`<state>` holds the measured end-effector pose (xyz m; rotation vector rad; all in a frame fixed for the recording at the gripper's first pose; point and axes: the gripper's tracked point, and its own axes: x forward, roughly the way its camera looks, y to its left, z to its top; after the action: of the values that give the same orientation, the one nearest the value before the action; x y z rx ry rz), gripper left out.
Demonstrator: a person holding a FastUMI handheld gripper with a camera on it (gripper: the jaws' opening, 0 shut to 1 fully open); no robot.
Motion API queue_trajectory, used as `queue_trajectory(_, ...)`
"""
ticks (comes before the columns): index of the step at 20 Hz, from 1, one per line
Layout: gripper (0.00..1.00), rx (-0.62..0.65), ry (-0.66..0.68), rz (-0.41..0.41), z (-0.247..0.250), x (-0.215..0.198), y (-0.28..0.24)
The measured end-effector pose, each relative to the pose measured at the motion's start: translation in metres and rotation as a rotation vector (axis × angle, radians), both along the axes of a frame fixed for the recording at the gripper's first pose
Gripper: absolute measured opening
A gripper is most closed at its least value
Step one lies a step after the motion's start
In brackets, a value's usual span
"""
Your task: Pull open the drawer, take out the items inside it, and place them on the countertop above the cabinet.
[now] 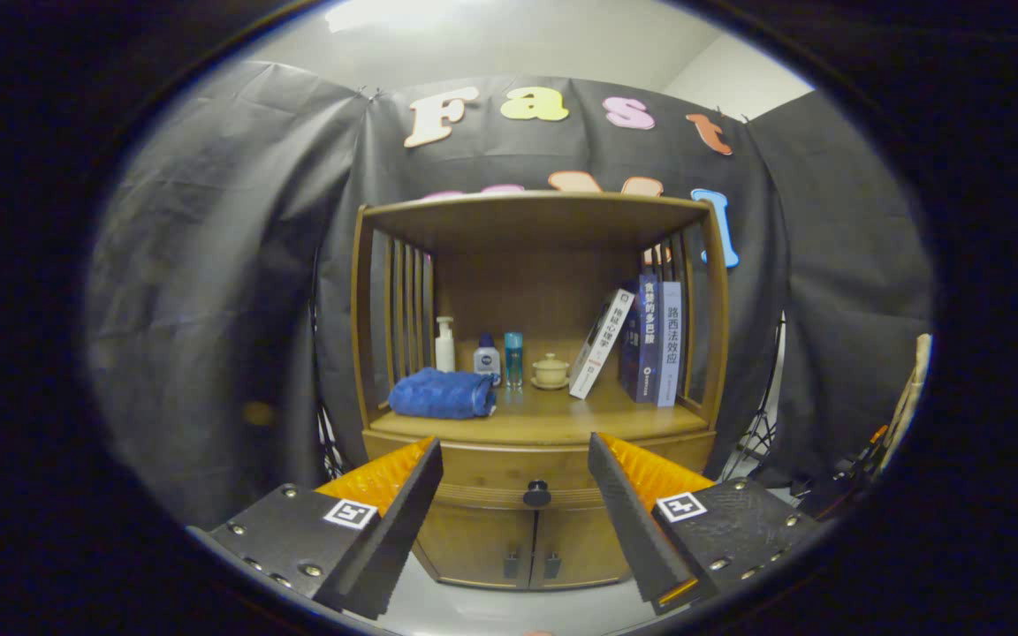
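Since the drawer isn't pulled out yet, the claw [515, 450] is hanging in front of the cabinet [535, 539] with its fingers spread wide and nothing between them, gripping nothing at all. That wide spread makes sense to me: it's lining up on the round dark knob [536, 493], which is sitting right in the gap between the two fingers, a bit beyond the tips, on the front of the closed drawer [509, 473]. Whatever's inside is hidden, so I can't say what's coming out. Just above the drawer, the table [553, 422] is where the stuff is meant to go, and it's looking pretty crowded: a folded blue towel [441, 394] at the left front, some bottles [484, 358] behind it, a little lidded pot [550, 370], and books [646, 340] leaning at the right. I'm guessing the open middle front is the landing spot.
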<state>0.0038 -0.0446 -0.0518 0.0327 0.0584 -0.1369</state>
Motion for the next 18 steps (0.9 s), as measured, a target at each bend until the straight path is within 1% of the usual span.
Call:
queue_trajectory(2,0.99,-0.027,-0.001,0.005,-0.018,0.012,-0.001)
queue_trajectory(6,0.98,0.029,-0.075,-0.002,-0.033,0.024,-0.003)
queue_trajectory(8,0.98,0.013,-0.096,-0.009,-0.035,0.03,-0.006)
queue_trajectory(10,0.98,-0.019,-0.082,-0.002,-0.041,0.036,-0.006)
queue_trajectory(12,0.98,-0.033,-0.087,-0.019,-0.042,0.042,-0.014)
queue_trajectory(14,0.98,-0.02,-0.082,-0.028,-0.049,0.055,-0.018)
queue_trajectory(18,0.98,0.013,-0.026,-0.045,-0.071,0.089,-0.027)
